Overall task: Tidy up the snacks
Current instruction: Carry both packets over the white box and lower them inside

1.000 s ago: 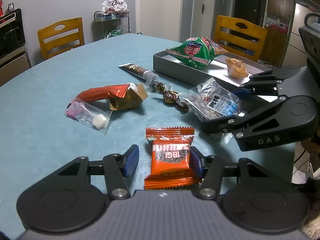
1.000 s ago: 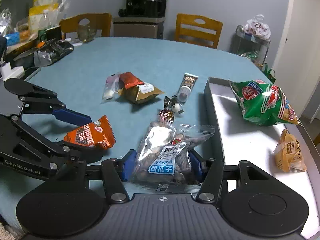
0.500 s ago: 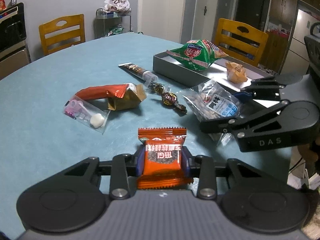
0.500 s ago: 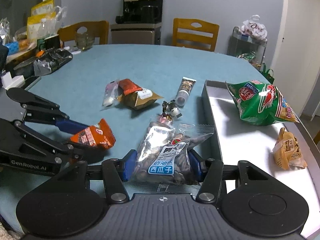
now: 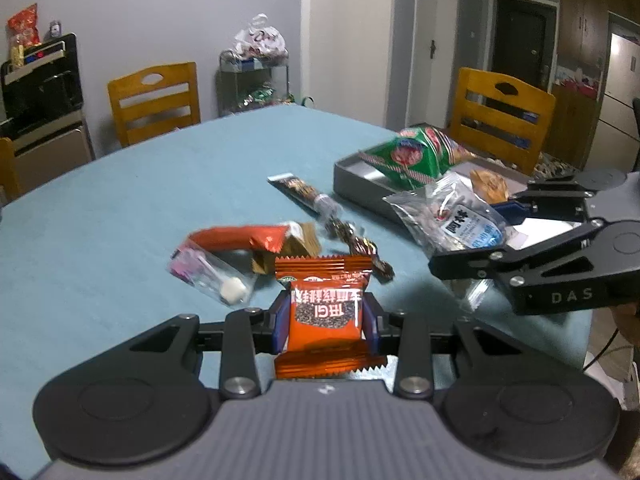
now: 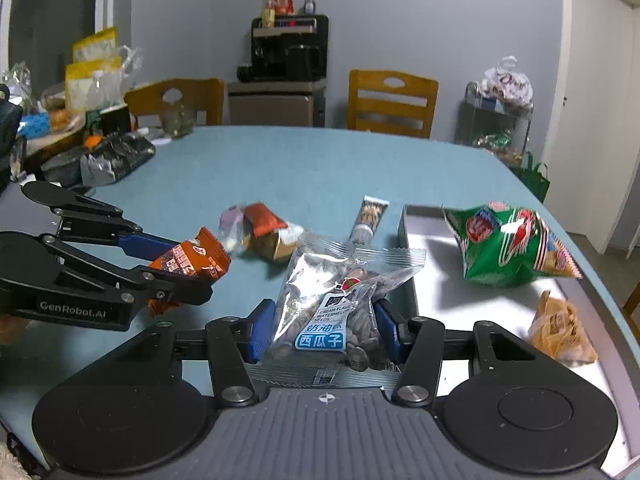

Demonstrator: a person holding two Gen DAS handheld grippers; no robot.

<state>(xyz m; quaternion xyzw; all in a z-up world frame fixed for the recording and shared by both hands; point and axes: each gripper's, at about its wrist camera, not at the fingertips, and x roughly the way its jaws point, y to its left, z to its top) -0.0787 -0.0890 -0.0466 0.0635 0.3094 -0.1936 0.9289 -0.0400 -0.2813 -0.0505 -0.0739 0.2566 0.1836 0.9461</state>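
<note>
Jaws of the left gripper (image 5: 325,322) clamp an orange snack packet (image 5: 325,314) while the right gripper (image 6: 325,326) pinches a seed bag (image 6: 340,300), both lifted beside the grey tray (image 6: 424,280), where slick wrappers might slip before reaching it.
</note>
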